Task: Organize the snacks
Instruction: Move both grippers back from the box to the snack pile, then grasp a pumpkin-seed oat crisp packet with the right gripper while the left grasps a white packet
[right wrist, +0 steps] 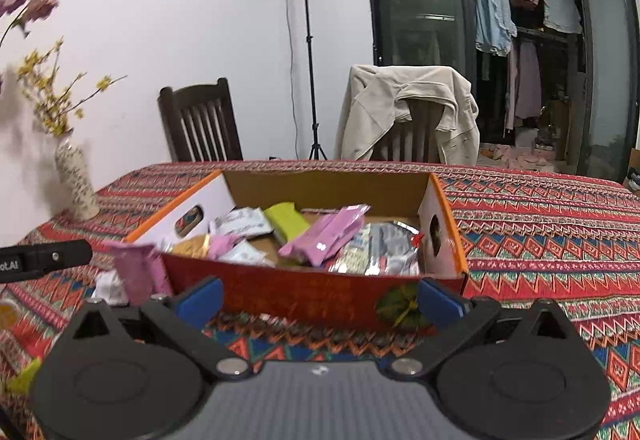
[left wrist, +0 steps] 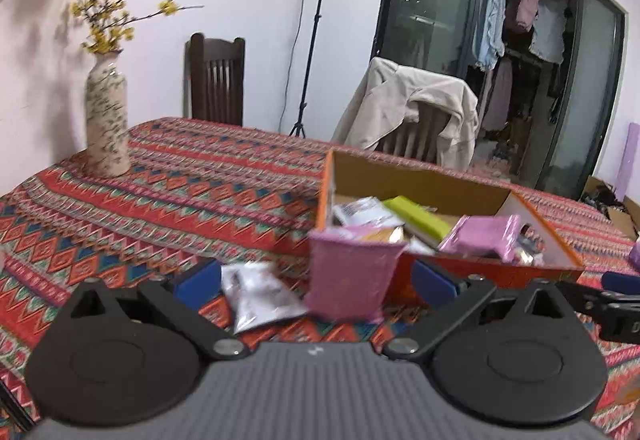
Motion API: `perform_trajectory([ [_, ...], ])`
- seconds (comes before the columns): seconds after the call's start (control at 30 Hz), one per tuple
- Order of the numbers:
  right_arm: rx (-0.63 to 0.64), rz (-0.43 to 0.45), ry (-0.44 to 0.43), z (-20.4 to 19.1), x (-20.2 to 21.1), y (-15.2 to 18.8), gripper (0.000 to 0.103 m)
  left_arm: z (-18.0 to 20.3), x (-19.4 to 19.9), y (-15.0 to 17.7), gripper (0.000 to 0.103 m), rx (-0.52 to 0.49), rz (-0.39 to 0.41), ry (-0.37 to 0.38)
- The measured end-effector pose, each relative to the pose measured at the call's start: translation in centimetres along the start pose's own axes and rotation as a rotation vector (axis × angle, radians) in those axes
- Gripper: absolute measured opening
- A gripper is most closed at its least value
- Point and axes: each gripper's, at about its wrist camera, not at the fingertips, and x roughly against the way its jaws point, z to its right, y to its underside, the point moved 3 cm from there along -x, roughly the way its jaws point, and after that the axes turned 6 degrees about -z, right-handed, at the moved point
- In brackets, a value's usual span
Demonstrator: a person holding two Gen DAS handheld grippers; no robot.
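Snacks fill an open cardboard box (right wrist: 304,292) with orange-edged walls that sits on the patterned tablecloth (left wrist: 168,196) covering the table. Inside it, seen from the right wrist view, lie a long pink packet (right wrist: 324,234), a green packet (right wrist: 286,220), a silver foil packet (right wrist: 380,250) against the right wall, a white packet (right wrist: 240,222) toward the back left, and a gold-coloured one (right wrist: 192,246) near the front left corner.

Outside the box, just beside its front left corner, a pink packet (left wrist: 350,274) stands tilted and looks to lean on the box wall, though blur makes the contact hard to judge. A silver-white packet (left wrist: 260,294) lies flat on the cloth just left of it.

Both grippers are spread wide and hold nothing. The left gripper (left wrist: 316,282) has its blue pads on either side of the pink and silver-white packets, without touching them. The right gripper (right wrist: 318,298) faces the front wall of the box, with its pads near that wall's two ends and no clear contact.

At the far left edge of the table stands a speckled vase (left wrist: 106,124) with yellow flowering twigs. Behind the table are a dark wooden chair (right wrist: 200,124), a second chair draped with a beige jacket (right wrist: 408,112), and a light stand (right wrist: 306,40).
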Motion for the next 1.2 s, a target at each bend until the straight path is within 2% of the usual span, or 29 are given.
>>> perform_trajectory([
  [0.37,0.013,-0.101,0.019,-1.9,0.1,3.0,0.103,-3.8,1.5,2.6,0.103,0.058,-0.016,-0.016],
  [0.67,-0.009,-0.116,0.007,-2.2,0.1,3.3,0.103,-5.4,2.6,2.6,0.103,0.077,0.001,-0.02],
  [1.03,0.081,-0.188,-0.014,-6.5,-2.4,3.9,0.103,-6.6,2.8,3.1,0.103,0.09,-0.004,-0.009],
  [1.1,0.117,-0.196,0.006,-7.5,-3.0,4.3,0.102,-6.5,2.8,3.2,0.103,0.087,-0.007,-0.003],
  [1.17,0.153,-0.21,0.022,-8.5,-3.6,4.6,0.091,-6.4,2.8,3.4,0.103,0.069,-0.018,0.0],
  [1.2,0.162,-0.218,0.022,-8.8,-3.8,4.8,0.089,-6.3,2.7,3.5,0.103,0.057,-0.024,-0.001],
])
